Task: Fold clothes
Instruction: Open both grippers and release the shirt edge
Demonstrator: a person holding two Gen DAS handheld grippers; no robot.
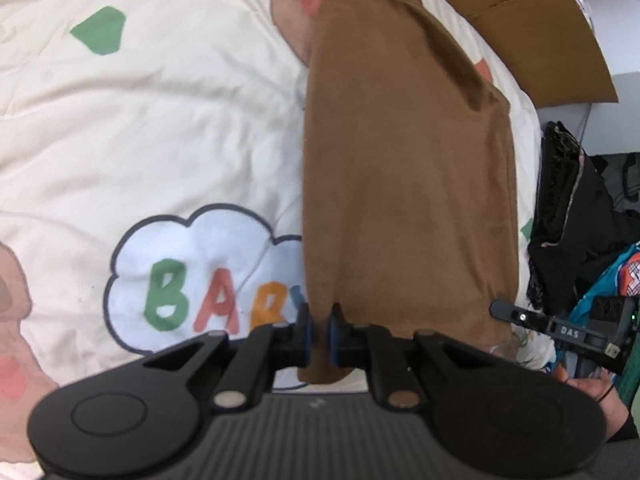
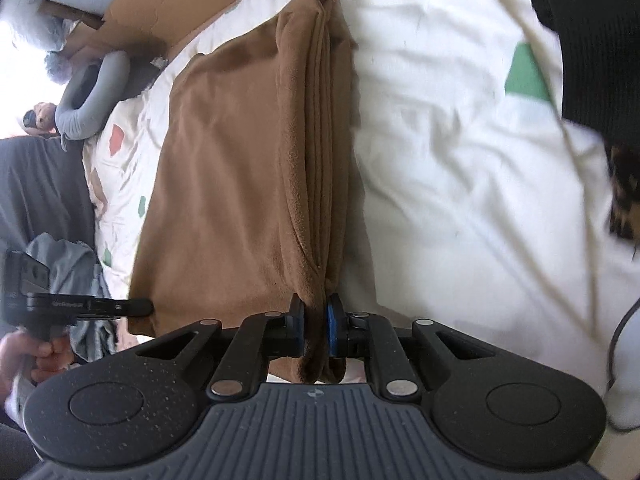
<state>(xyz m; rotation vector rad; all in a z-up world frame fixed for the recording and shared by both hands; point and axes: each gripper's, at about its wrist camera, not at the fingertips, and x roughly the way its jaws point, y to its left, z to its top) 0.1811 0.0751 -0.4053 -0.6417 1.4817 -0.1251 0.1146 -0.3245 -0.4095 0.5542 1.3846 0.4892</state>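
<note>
Left wrist view
- Item under task: brown, soft fleece-like garment (image 1: 404, 184), folded into a long panel, lying on the cream quilted bedspread with cartoon print (image 1: 160, 128) near its right edge.
- Left gripper (image 1: 319, 332): black two-finger tongs with blue pads, narrowed onto the near left corner of the garment; cloth pinched between the pads.
- Right gripper (image 1: 505, 309): only partly seen at the near right corner of the same garment; closure not readable from here.
- Container: flattened-looking brown cardboard box (image 1: 536, 36) beyond the far edge of the bed; contents not visible.
- Other: dark pile of clothing (image 1: 568, 208) off the right side of the bed, apart from the garment.

Right wrist view
- Right gripper (image 2: 316, 330): tongs narrowed onto a stacked edge of the garment (image 2: 224, 168); several layers visible between the pads.
- Left gripper (image 2: 140, 304): fingertip just at the garment's near left corner; state not legible in this view.
- Container: open flaps of the cardboard box (image 2: 168, 4) behind the garment; interior hidden.
- Other: grey U-shaped neck pillow (image 2: 92, 96) beside the box; black knitted fabric (image 2: 588, 40) at upper right.

Progress
- Done, judged: multiple folds already made; layered edge neat.
- Left, judged: possibly one further fold or setting down and smoothing; other clothes nearby appear unfolded.
</note>
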